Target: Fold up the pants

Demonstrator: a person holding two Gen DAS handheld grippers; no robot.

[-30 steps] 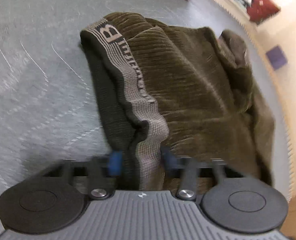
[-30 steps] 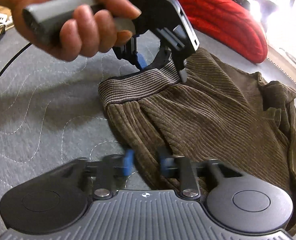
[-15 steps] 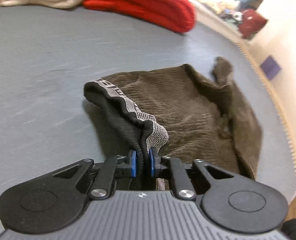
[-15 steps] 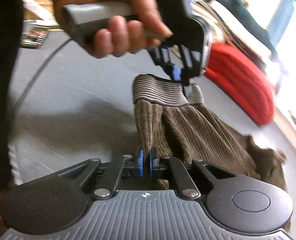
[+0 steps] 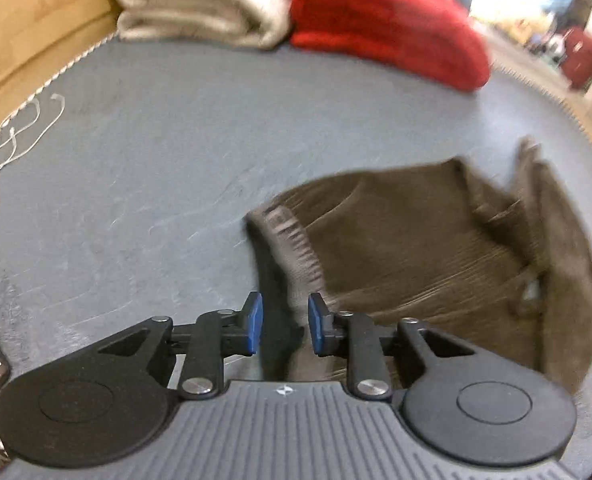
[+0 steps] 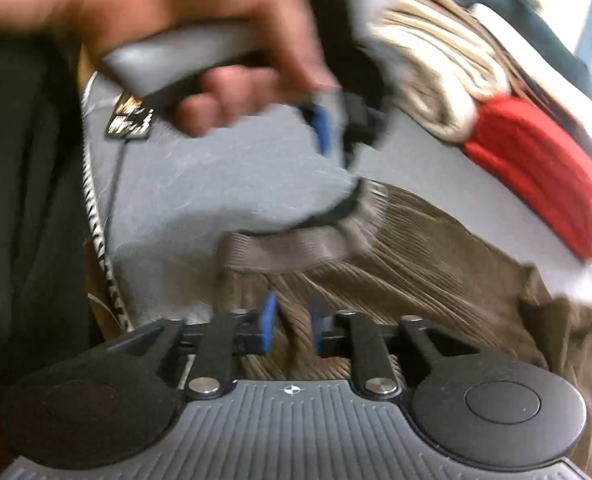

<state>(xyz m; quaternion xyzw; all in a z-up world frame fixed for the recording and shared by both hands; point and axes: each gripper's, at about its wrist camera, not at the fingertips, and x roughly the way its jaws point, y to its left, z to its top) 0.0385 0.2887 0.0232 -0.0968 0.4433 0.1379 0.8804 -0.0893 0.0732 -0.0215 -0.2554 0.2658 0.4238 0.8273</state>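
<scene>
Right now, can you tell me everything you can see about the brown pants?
The brown pants look like ribbed corduroy, with a grey-and-black striped stretchy waistband. They lie crumpled on the grey quilted mat, spreading away to the right. The waistband end is nearest both cameras. The left hand-held gripper and right hand-held gripper have just opened, so their blue pads stand apart and no longer pinch the cloth. The picture is blurry.

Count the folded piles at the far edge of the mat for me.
2 show in the left wrist view: a cream pile at the far left, a red pile touching its right side. The right wrist view hints at more stacked behind.
</scene>
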